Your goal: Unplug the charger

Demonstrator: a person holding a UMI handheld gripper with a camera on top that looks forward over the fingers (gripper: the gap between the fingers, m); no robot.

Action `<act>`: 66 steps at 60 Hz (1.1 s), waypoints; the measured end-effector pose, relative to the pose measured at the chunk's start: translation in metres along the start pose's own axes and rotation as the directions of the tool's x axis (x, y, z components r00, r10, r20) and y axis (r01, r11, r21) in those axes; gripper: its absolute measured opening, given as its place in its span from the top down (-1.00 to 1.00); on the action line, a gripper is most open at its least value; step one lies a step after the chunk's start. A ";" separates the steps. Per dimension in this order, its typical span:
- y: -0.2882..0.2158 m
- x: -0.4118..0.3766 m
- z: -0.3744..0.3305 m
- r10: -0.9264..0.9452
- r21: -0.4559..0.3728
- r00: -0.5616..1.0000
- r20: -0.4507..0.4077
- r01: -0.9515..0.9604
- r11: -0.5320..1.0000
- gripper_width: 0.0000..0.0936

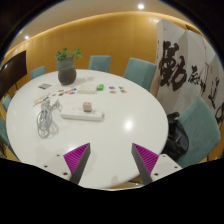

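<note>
A: Entry — claw (111, 160) position? Any contact?

B: None. The claw hangs over the near edge of the round white desk (130, 125). Its fingers stand apart with nothing between them, only bare desk showing in the gap. Magenta pads (76, 157) face each other.

A: Where is the charger?

B: Beyond the fingers, toward the left half of the desk. A white power strip (82, 114) lies flat there, and a small pale block (87, 106) sits on top of it. I take that to be the charger, plugged in. Too small to confirm prongs or seating.

A: Cable?

B: A loose white cord (44, 120) is bundled just left of the strip. I cannot tell whether it belongs to the strip or the charger.

A: Other items?

B: A potted plant (67, 66) at the far side, a few small flat objects (97, 88) scattered near it, teal chairs (140, 70) around the desk, and a banner (192, 70) to the right.

A: Progress judgement?

B: Nothing done yet, by the look of it. The charger appears seated in the strip and the claw is well apart from it. Remaining: approach over the desk, line the fingers up around the block, close on it, pull it straight up. The strip may lift with it, since nothing holds it down.
</note>
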State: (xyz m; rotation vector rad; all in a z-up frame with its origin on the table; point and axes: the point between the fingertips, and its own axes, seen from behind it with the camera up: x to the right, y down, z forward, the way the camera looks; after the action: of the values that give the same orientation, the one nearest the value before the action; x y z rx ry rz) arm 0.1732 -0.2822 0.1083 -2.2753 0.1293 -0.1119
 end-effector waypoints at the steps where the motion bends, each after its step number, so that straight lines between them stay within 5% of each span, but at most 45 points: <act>1: -0.007 -0.009 0.007 -0.001 0.017 1.000 0.004 0.001 1.000 -0.88; 11: -0.075 -0.084 0.091 -0.012 0.158 1.000 0.025 0.008 0.987 -0.86; 20: -0.110 -0.110 0.174 -0.017 0.183 1.000 -0.004 0.018 0.983 -0.81; 39: -0.114 -0.117 0.257 0.012 0.174 0.999 -0.045 -0.004 0.985 0.21; 55: -0.116 -0.118 0.258 0.077 0.156 0.997 -0.025 -0.072 0.985 0.61; 62: -0.121 -0.118 0.255 0.083 0.162 0.996 -0.046 -0.074 0.984 0.61; 66: -0.190 -0.112 0.213 0.058 0.358 0.997 -0.050 -0.036 0.933 0.62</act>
State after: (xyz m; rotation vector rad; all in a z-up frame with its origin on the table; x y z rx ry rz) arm 0.0995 0.0159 0.1105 -1.9038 0.1796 -0.1645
